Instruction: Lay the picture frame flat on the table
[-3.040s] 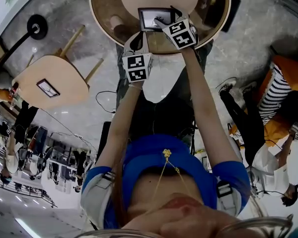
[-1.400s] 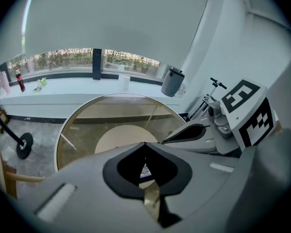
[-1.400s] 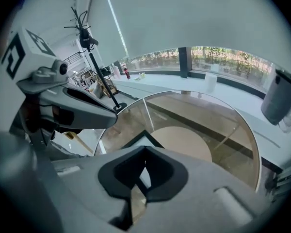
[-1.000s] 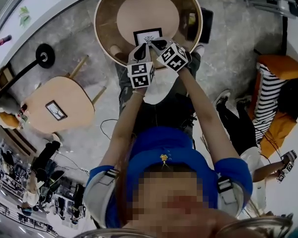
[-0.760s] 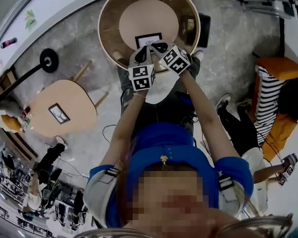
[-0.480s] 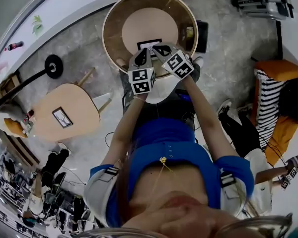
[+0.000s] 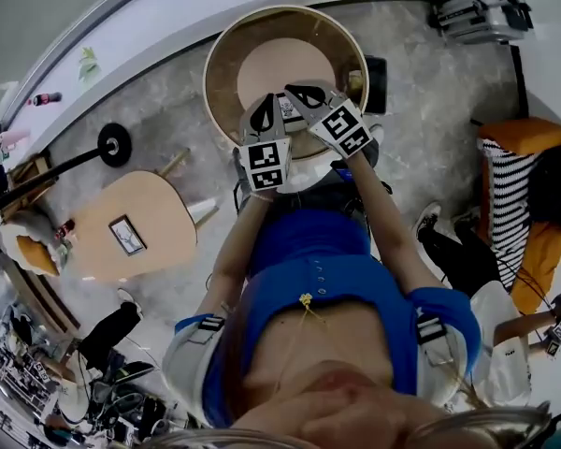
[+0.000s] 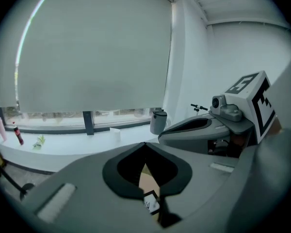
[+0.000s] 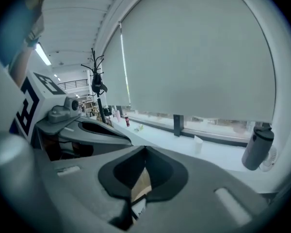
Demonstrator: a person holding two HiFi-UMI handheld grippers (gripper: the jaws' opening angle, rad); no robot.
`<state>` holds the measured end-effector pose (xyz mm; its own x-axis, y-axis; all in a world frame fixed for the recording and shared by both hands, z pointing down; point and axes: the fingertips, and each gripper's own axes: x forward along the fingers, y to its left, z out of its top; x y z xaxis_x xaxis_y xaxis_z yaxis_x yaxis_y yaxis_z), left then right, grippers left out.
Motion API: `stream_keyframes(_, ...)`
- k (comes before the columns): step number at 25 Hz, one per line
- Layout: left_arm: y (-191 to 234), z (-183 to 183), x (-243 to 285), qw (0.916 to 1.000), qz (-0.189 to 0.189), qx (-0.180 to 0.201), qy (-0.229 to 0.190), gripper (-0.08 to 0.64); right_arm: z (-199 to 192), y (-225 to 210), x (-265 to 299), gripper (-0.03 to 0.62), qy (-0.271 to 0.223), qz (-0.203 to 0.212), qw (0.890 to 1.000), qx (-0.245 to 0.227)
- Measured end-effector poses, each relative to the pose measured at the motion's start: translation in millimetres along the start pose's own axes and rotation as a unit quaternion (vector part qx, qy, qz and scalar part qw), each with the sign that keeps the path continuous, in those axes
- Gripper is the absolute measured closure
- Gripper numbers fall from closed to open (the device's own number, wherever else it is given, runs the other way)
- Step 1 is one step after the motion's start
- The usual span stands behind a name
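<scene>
Jaws on the left gripper [image 8: 145, 145] are pressed together with nothing in them, right gripper [image 9: 145, 150] same deal. Both hang over the round surface [image 7: 282, 56], and the picture frame [image 8: 152, 202] looks to be lying flat on it underneath

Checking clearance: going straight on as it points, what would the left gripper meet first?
Likely nothing close: past the left gripper the way looks free up to the white window ledge, depth unclear. The picture frame lies below that line.
</scene>
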<state>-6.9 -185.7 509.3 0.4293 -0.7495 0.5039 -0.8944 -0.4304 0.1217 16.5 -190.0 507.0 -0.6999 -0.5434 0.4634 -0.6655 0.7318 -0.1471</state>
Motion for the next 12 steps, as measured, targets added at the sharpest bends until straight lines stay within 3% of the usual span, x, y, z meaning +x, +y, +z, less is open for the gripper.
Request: stream_keyframes(12, -2, 91, -54, 0.9952, -0.008, 0.003, -0.098, 0.560, 105, 28, -41, 0.591, -0.117, -0.014, 0.992, -0.048)
